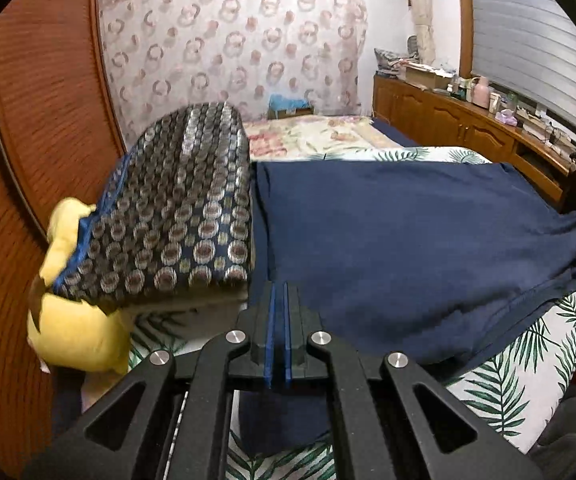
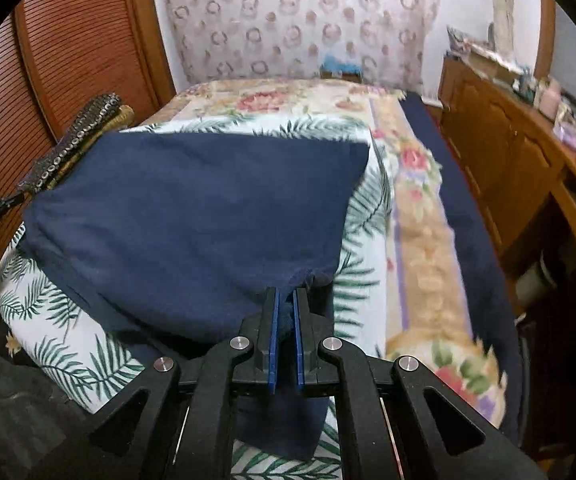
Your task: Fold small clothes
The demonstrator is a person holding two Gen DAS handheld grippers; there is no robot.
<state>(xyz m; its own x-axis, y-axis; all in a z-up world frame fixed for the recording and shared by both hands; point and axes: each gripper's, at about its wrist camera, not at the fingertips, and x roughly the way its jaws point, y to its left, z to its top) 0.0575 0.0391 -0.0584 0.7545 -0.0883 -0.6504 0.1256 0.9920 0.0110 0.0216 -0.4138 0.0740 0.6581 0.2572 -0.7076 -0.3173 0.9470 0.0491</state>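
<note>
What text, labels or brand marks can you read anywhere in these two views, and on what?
None can be read.
Navy garment: plain, no label or print in view.
Bottles and boxes on the wooden sideboard: any labels too small and blurred to read.
Patterned cushion and leaf-print sheet: pattern only, no lettering.
Left claw and right claw: no markings visible.

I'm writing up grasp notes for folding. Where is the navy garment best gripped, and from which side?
Probably at the near hem corners, coming in low from the near edge of the bed. The navy garment lies flat with thin edges toward the cameras, and both grippers are placed that way: the left gripper at its left corner, the right gripper pinching bunched cloth at its right corner.
</note>
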